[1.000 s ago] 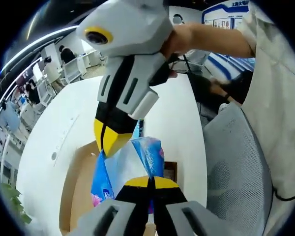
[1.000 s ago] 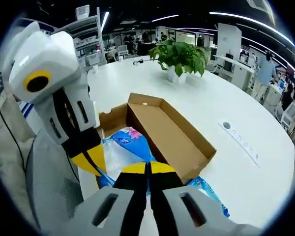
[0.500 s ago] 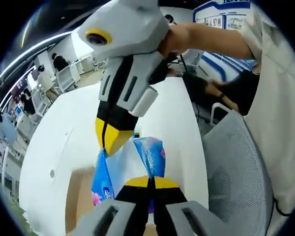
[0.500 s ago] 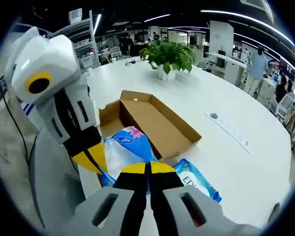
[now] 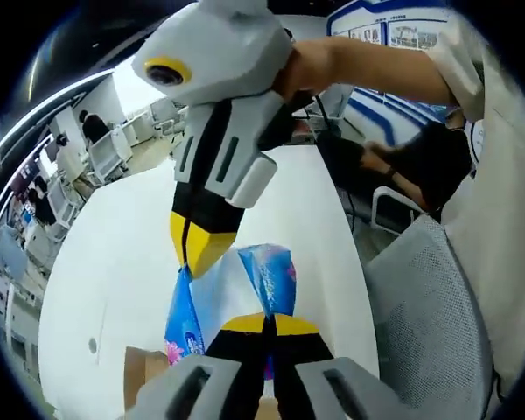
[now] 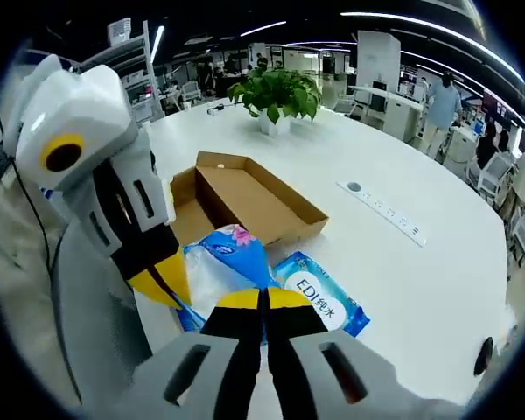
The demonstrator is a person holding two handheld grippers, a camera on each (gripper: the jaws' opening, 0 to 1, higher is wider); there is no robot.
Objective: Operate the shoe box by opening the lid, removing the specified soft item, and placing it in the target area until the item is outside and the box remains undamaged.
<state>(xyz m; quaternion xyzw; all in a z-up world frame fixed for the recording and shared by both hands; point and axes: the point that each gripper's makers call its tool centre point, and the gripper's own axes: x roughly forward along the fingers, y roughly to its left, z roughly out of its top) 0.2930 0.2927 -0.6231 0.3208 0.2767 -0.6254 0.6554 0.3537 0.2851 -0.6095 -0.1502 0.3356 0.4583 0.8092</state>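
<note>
With the shoe box (image 6: 245, 197) open at twelve o'clock, both the left claw (image 5: 264, 325) and right claw (image 6: 264, 302) are clamped on the tissue pack (image 6: 236, 254), lifted clear of the box over the worktop (image 6: 402, 271), with only setting it down left.

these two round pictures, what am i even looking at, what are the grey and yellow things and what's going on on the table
There is no robot here. A person holds a hand tool with a two-jaw claw in each hand, and a small wide-angle camera rides on each tool, so each round picture looks forward along one claw.

In the left gripper view, the left claw rises from the bottom and the right claw comes in from above, held by the person's hand. In the right gripper view it is the reverse: the right claw is at the bottom and the left claw at the side.

Both claws are shut on a blue plastic pack, holding it up between them. Below, on the white table, lie an open cardboard box, another blue pack and a potted plant. A grey mesh chair stands nearby.
</note>
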